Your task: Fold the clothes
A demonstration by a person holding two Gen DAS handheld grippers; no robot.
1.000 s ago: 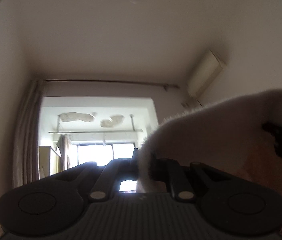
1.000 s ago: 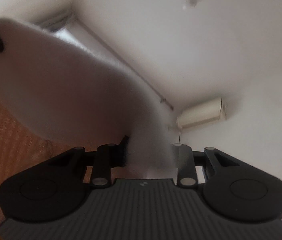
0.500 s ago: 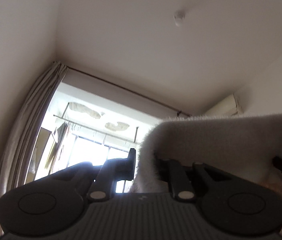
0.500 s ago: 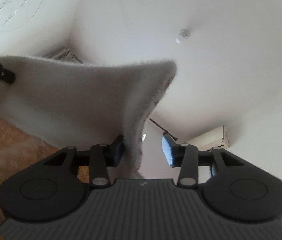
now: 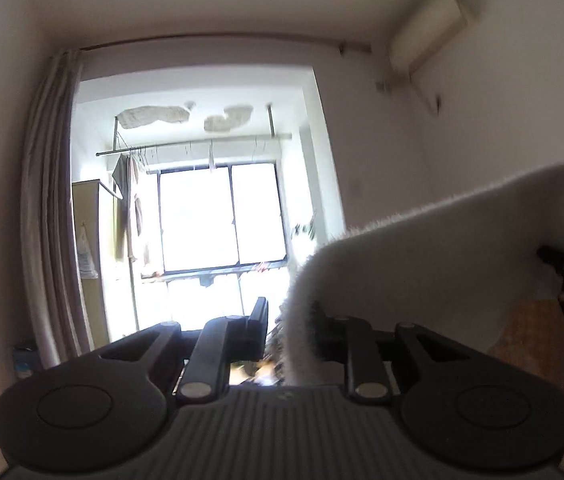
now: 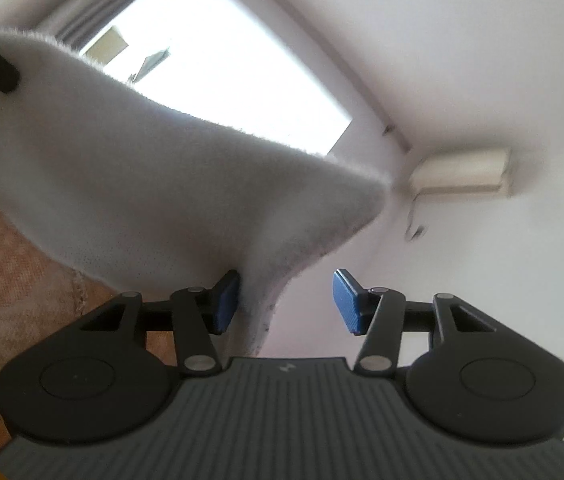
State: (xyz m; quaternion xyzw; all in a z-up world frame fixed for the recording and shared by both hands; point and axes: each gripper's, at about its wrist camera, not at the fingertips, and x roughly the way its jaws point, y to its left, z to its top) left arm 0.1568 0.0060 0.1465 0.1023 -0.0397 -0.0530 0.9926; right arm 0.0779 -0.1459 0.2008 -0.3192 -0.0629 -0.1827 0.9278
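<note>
While the fuzzy white garment (image 6: 154, 184) is hanging stretched between the two tools above the orange surface (image 6: 6, 264), the right gripper (image 6: 286, 300) is standing released, its jaws having just been opening, with a fabric corner leaning on one blue pad only. Beside that garment, the left gripper (image 5: 290, 320) is likewise parting and letting go, suggesting this fold is being laid down.
</note>
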